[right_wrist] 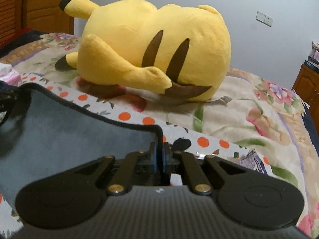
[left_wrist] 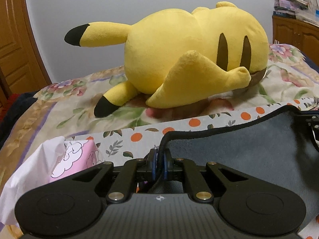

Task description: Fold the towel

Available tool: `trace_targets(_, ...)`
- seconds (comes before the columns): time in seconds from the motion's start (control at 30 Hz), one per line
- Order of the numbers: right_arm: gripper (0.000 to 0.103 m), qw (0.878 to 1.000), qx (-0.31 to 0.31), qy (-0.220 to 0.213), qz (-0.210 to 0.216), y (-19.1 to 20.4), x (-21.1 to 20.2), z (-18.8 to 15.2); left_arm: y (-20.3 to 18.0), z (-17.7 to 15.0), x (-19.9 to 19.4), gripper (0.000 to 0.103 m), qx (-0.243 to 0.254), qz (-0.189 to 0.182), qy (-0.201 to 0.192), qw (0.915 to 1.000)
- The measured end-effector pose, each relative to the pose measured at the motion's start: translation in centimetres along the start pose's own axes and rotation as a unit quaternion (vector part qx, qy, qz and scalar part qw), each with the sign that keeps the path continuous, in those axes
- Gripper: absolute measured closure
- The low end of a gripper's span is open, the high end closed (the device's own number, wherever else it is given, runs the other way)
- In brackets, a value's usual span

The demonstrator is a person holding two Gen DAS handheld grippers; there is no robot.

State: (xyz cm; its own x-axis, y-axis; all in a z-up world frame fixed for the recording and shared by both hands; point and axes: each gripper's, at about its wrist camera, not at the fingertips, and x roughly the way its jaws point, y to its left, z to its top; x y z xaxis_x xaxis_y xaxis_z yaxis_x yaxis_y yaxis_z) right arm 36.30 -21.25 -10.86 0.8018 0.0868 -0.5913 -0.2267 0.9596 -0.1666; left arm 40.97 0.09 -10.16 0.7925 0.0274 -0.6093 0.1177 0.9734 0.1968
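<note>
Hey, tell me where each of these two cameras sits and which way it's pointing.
Left wrist view: sits on the left gripper, looking forward over the bed at the yellow plush; its jaws are shut on the grey towel, tissue box at left.
Right wrist view: sits on the right gripper, facing the same way; its jaws pinch the towel's other corner.
Shared: plush, towel, floral blanket, wall socket.

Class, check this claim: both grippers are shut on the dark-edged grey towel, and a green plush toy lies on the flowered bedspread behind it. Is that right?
One detail is wrong: the plush toy is yellow, not green, as both wrist views show. The left gripper and right gripper are indeed shut on the grey towel, and the toy lies on the flowered bedspread.
</note>
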Motion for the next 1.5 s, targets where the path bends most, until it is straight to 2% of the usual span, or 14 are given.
trace_targets(0.03,0.088,1.000,-0.001,0.001,-0.002,0.1,0.0,0.0,0.0,-0.1,-0.1,0.088,0.000,-0.001,0.000,1.0000)
trace_targets(0.1,0.079,1.000,-0.004,-0.001,0.000,0.3,-0.3,-0.1,-0.1,-0.1,-0.2,0.074,0.003,-0.002,-0.002,1.0000)
trace_targets(0.13,0.065,1.000,-0.004,-0.001,0.000,0.4,-0.5,-0.2,-0.1,-0.2,-0.3,0.070,0.003,-0.003,-0.003,1.0000)
trace_targets(0.17,0.056,1.000,-0.002,-0.002,0.001,0.5,-0.7,-0.3,0.0,-0.3,-0.5,0.064,0.002,-0.005,-0.004,1.0000)
trace_targets(0.2,0.054,1.000,0.001,-0.002,0.004,0.4,-1.0,-0.4,0.1,-0.4,-0.7,0.061,-0.001,-0.007,-0.005,1.0000)
trace_targets(0.57,0.054,0.998,0.026,0.000,0.051,2.1,-4.5,-3.0,-0.8,-3.1,-3.9,0.046,-0.006,-0.036,-0.003,0.9993)
trace_targets(0.67,0.054,0.998,0.028,0.004,0.054,2.4,-5.3,-3.9,-1.0,-3.9,-4.7,0.042,-0.001,-0.040,0.000,0.9992)
trace_targets(1.0,0.054,0.998,0.044,0.008,0.052,2.3,-8.4,-5.4,-1.9,-5.8,-7.7,0.039,0.007,-0.049,0.014,0.9987)
trace_targets(1.1,0.054,0.997,0.049,0.006,0.051,2.1,-9.5,-5.6,-2.2,-6.3,-8.8,0.032,0.008,-0.049,0.014,0.9987)
trace_targets(1.33,0.054,0.997,0.057,-0.001,0.054,1.9,-12.4,-5.9,-2.7,-7.5,-11.7,0.029,0.011,-0.055,0.014,0.9983)
trace_targets(1.5,0.054,0.996,0.067,-0.007,0.060,1.9,-14.6,-6.1,-2.7,-7.9,-14.0,0.020,0.008,-0.059,0.013,0.9981)
